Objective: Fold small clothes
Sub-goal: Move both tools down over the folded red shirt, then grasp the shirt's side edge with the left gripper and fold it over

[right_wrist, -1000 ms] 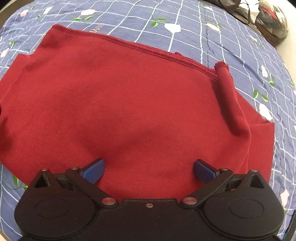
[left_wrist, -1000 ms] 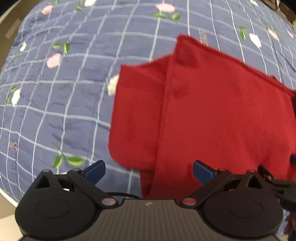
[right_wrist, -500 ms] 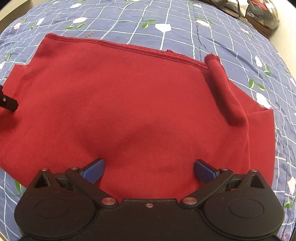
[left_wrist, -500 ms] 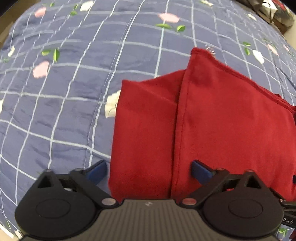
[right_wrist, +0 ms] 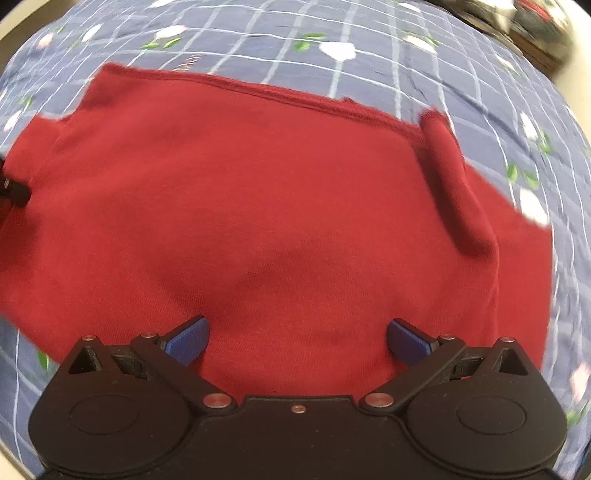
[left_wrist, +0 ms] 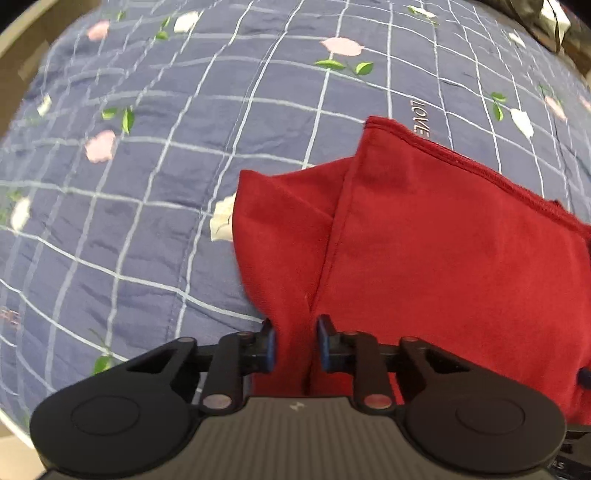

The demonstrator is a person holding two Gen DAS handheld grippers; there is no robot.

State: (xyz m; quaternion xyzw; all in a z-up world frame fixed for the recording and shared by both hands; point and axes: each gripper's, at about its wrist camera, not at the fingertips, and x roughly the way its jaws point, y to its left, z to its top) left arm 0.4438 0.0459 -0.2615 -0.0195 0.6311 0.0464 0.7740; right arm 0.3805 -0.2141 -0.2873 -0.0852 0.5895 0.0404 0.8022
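A small red knit garment (right_wrist: pixel 266 206) lies spread on a blue checked bedcover (left_wrist: pixel 147 184). In the left wrist view its left sleeve (left_wrist: pixel 280 236) juts out beside the body (left_wrist: pixel 461 266), and my left gripper (left_wrist: pixel 294 345) is shut on a pinched fold at the sleeve's near edge. The right gripper (right_wrist: pixel 297 341) hovers open over the garment's near middle, with cloth under it but nothing between its blue pads. A rolled sleeve (right_wrist: pixel 450 184) lies along the garment's right side. The tip of the left gripper (right_wrist: pixel 14 190) peeks in at the left edge of the right wrist view.
The bedcover (right_wrist: pixel 406 55) carries white grid lines, flowers and leaves, and stretches far to the left and back. Dark bags or clutter (right_wrist: pixel 535 26) sit beyond its far right corner. A pale floor or bed edge (left_wrist: pixel 22 66) shows at the far left.
My left gripper has gone from open to shut on the sleeve's near edge, gathering the cloth into a fold. The right gripper stays open and has shifted slightly over the garment.
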